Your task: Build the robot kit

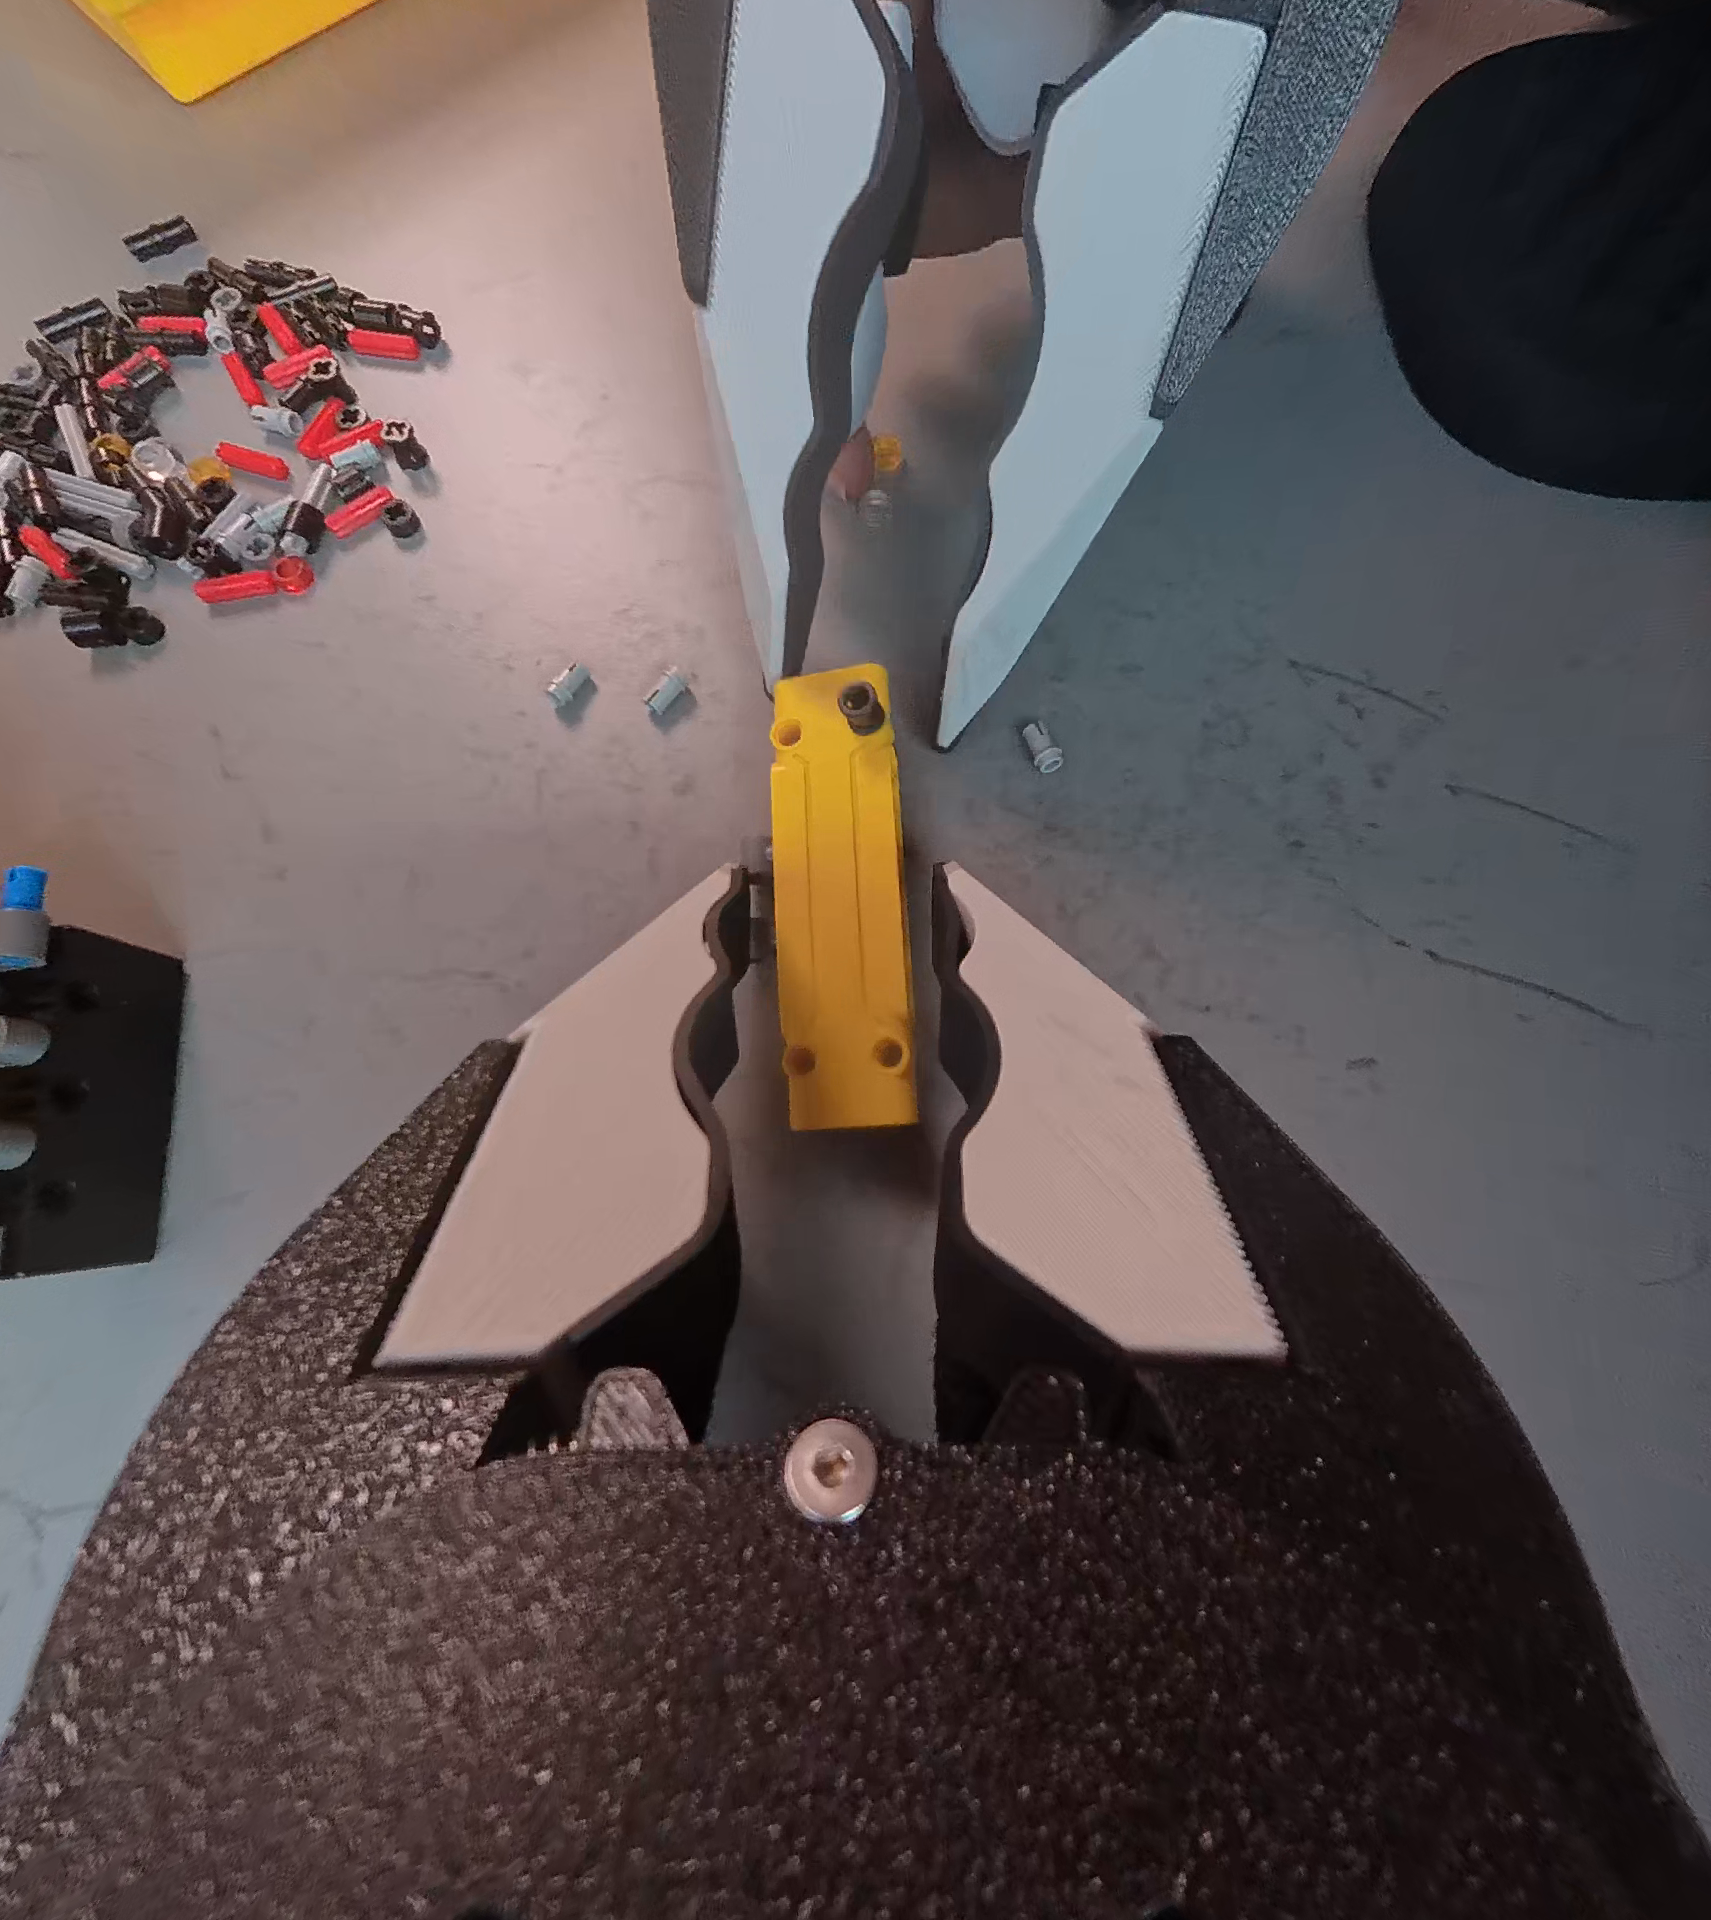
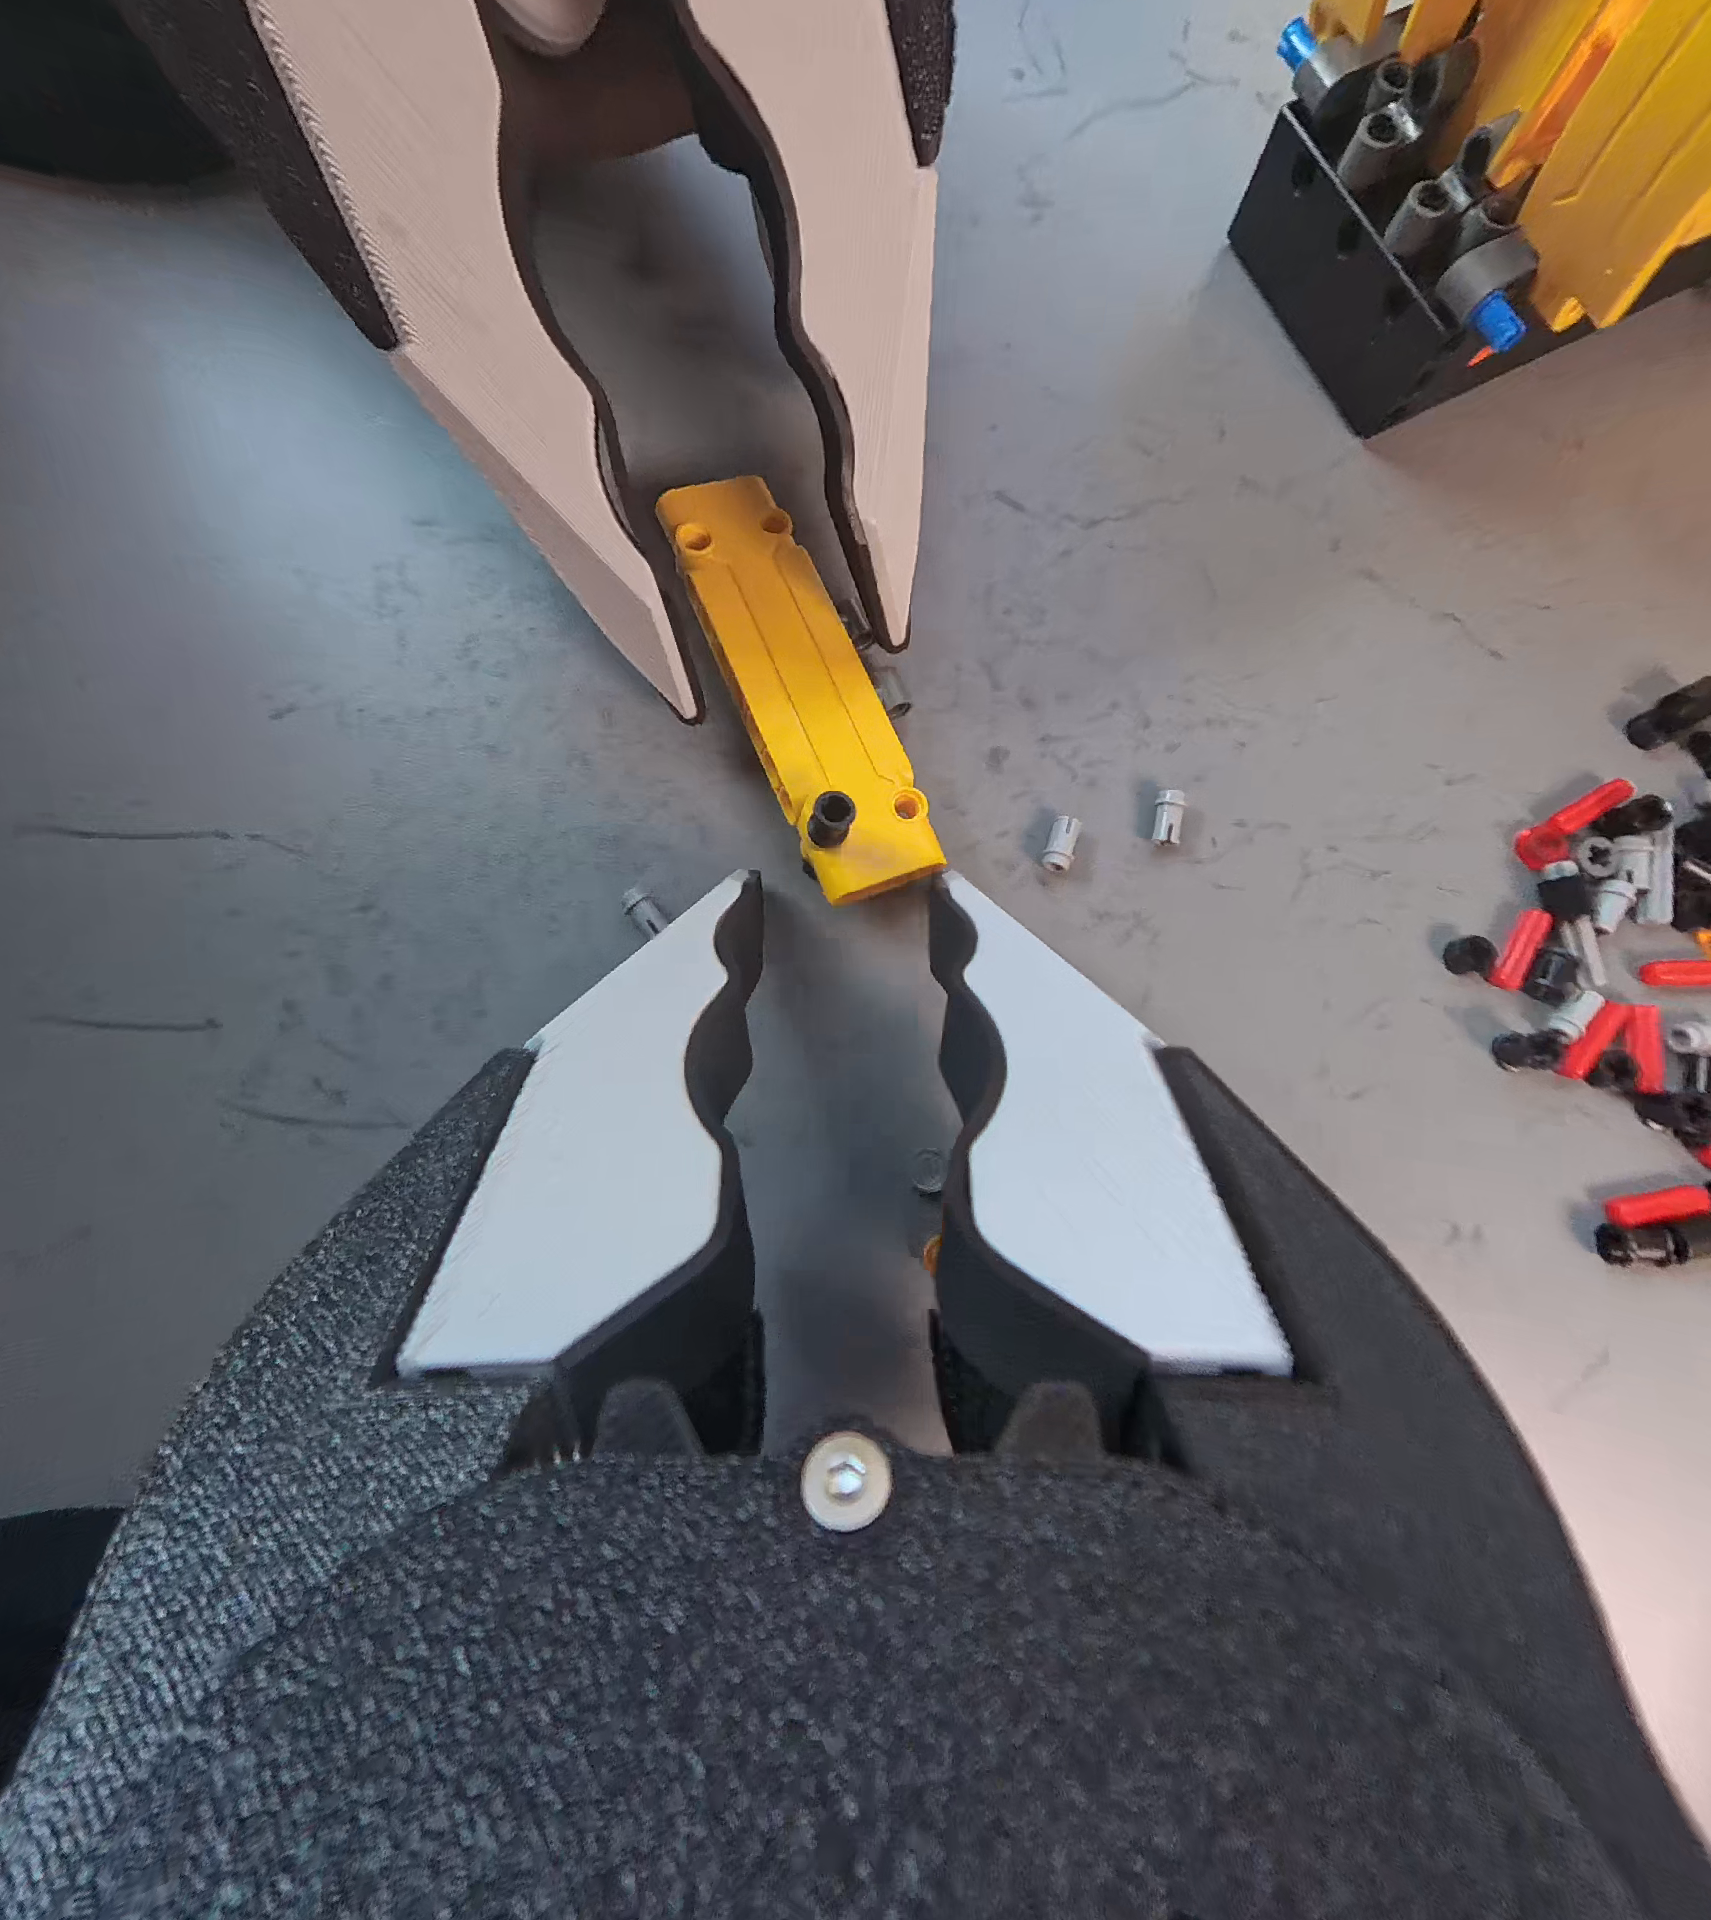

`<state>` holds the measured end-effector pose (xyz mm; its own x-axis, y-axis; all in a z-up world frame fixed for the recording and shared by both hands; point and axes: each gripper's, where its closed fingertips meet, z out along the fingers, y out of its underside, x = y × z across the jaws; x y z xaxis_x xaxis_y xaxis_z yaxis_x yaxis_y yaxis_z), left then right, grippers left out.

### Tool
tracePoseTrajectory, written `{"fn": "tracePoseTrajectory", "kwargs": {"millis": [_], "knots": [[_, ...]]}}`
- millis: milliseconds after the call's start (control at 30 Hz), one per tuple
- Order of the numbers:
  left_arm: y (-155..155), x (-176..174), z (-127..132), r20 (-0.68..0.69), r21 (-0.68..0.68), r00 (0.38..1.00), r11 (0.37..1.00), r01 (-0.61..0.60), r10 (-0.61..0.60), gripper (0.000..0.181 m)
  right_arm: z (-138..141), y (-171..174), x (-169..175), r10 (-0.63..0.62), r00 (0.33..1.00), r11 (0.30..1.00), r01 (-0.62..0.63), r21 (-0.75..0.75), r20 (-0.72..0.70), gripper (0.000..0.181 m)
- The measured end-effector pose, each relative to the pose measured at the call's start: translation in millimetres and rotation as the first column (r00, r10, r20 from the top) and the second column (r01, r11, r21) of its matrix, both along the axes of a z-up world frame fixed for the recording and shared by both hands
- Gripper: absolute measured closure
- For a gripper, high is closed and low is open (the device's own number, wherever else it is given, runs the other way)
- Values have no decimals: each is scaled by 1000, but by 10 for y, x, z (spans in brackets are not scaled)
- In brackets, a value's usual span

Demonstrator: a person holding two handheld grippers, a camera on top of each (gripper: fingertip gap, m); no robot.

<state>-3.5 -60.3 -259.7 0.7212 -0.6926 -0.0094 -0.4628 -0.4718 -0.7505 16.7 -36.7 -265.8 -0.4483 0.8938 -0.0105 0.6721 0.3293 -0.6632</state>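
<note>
While left gripper (image 1: 835,873) pinches yellow panel (image 1: 843,914) | long axis toward right gripper (image 2: 846,883), jaws spread.

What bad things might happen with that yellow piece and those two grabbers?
The left hand-held gripper straddles the yellow panel with a visible gap on one side, so it might slide or twist. The black pin stands near the right hand-held gripper, whose open fingers could knock it. Loose grey pins beside the panel could get scattered.
</note>
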Motion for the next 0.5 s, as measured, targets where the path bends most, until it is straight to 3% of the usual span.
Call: {"fn": "tracePoseTrajectory", "kwargs": {"millis": [167, 300, 500], "knots": [[-8, -23, 8, -3, 14, 1000, 1000, -6, 6, 146, 77, 23, -50, 65, 997, 997, -64, 47, -29, 173], [19, -46, -7, -3, 2, 1000, 1000, -22, 22, 146, 227, -8, -74, 110, 993, 990, -105, 93, -52, 170], [13, -41, -34, -90, 38, 996, 999, 0, 3, 148, 162, 32, -82, 104, 994, 993, -102, 62, -39, 153]]}}
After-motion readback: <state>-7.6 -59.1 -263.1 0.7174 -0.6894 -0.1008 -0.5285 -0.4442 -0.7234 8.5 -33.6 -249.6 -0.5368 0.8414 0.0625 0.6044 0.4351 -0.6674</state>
